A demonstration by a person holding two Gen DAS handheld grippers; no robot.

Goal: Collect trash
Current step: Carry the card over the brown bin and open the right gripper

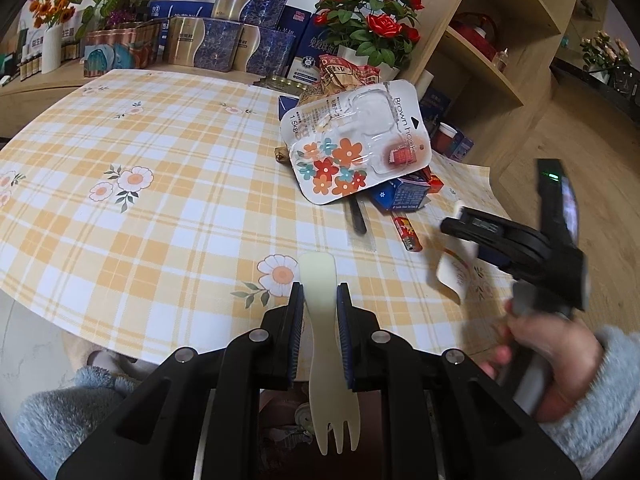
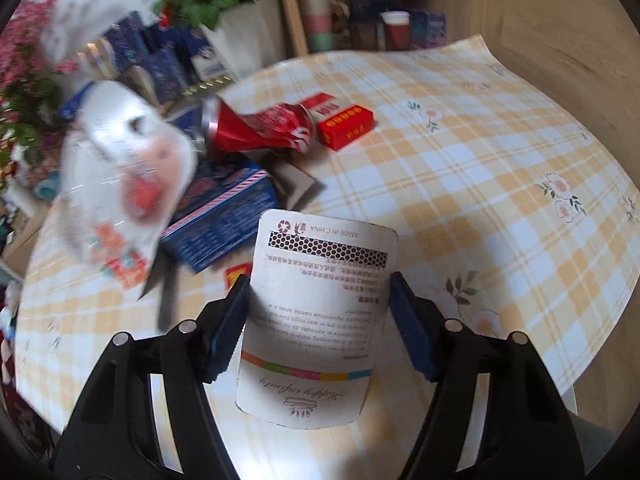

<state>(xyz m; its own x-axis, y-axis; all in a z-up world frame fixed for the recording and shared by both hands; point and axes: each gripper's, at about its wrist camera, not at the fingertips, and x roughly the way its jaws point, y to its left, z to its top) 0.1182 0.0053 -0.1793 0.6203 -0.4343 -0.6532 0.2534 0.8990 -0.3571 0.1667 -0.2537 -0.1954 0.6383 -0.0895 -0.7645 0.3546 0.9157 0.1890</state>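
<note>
A round table under an orange-and-white checked cloth printed with flowers fills both views. A pot of red artificial roses stands at its far edge, with stacked blue and gold gift boxes beside the roses and a pale wooden shelf unit on their other side.

Just in front of the roses lies the trash heap: a clear blister pack on white flower-printed card on top, a flattened blue carton under it, a crushed red drink can and a small red box beside that.

The left gripper, nearer the viewer than the heap, is clenched on a cream plastic fork, the pads pressing its handle and the tines pointing back toward the camera.

The right gripper, held by a hand in a fluffy grey-blue sleeve, sits just beside the heap. A white printed card with rounded corners lies between its partly open jaws. One pad seems to touch the card's edge, the other stands clear of it; motion blur makes real pressure hard to judge, so it looks like no firm grip.
</note>
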